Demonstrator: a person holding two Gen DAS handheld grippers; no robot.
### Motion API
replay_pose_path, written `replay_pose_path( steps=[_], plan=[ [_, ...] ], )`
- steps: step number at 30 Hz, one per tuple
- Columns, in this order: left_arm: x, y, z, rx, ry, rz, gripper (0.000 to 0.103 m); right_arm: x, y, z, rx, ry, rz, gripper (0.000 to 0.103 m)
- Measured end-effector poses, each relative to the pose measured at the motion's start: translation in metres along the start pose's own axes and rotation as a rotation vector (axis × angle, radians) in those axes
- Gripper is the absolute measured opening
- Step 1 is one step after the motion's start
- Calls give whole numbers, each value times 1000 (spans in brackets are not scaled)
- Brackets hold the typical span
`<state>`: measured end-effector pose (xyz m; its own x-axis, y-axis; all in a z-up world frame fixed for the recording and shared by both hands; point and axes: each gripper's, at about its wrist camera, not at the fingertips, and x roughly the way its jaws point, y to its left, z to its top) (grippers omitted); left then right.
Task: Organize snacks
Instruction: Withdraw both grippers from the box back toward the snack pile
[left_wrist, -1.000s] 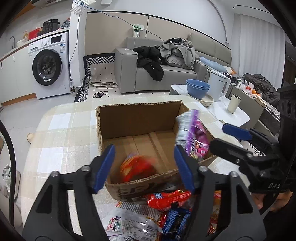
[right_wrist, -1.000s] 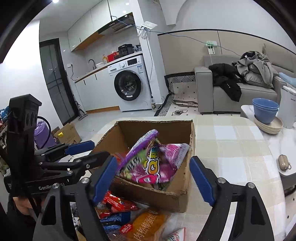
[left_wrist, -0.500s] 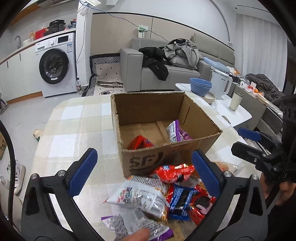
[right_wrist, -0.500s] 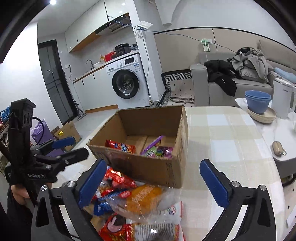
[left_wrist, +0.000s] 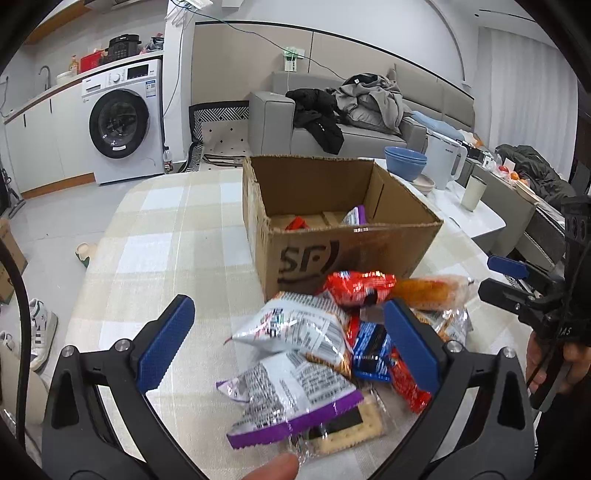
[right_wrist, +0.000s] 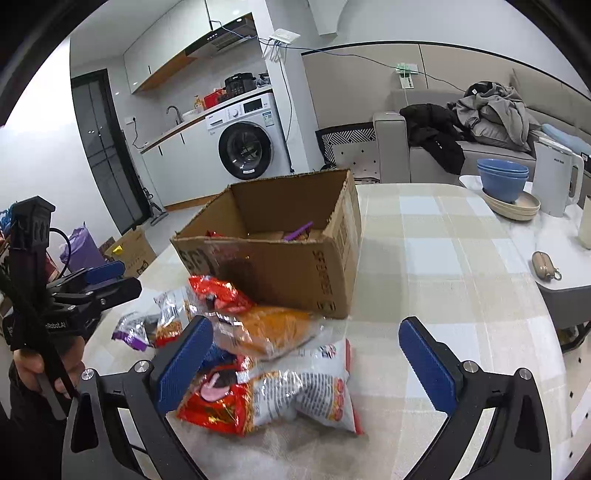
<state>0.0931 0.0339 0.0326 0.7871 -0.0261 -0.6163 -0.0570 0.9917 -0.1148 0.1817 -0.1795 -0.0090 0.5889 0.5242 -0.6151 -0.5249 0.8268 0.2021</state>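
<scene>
An open cardboard box (left_wrist: 343, 251) (right_wrist: 280, 266) stands on the checked table, with a red packet (left_wrist: 297, 222) and a purple packet (left_wrist: 355, 216) inside. A pile of snacks lies in front of it. My left gripper (left_wrist: 287, 302) hangs open over a silver bag (left_wrist: 295, 328) and a purple-edged bag (left_wrist: 291, 402); a blue packet (left_wrist: 369, 347) lies by its right finger. My right gripper (right_wrist: 306, 322) is open above an orange packet (right_wrist: 273, 328) and a red-and-white bag (right_wrist: 280, 395). Neither holds anything.
A white side table (right_wrist: 517, 236) to the right carries blue bowls (right_wrist: 502, 181), a kettle (right_wrist: 557, 181) and a small pouch (right_wrist: 545, 266). A grey sofa (left_wrist: 354, 136) and a washing machine (left_wrist: 122, 122) stand beyond. A fingertip (left_wrist: 273, 469) shows at the left view's bottom edge.
Both grippers opened wide and let their packets drop into the box. Both then drew back from the box to above the snack pile.
</scene>
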Motion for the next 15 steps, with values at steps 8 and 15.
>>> replay_pose_path(
  steps=[8, 15],
  plan=[
    [-4, -4, -22, 24, 21, -26, 102, -5, -3, -11, -12, 31, -8, 102],
    [-1, -4, -22, 47, 51, -20, 102, -3, 7, -11, -45, 66, -15, 102]
  ],
)
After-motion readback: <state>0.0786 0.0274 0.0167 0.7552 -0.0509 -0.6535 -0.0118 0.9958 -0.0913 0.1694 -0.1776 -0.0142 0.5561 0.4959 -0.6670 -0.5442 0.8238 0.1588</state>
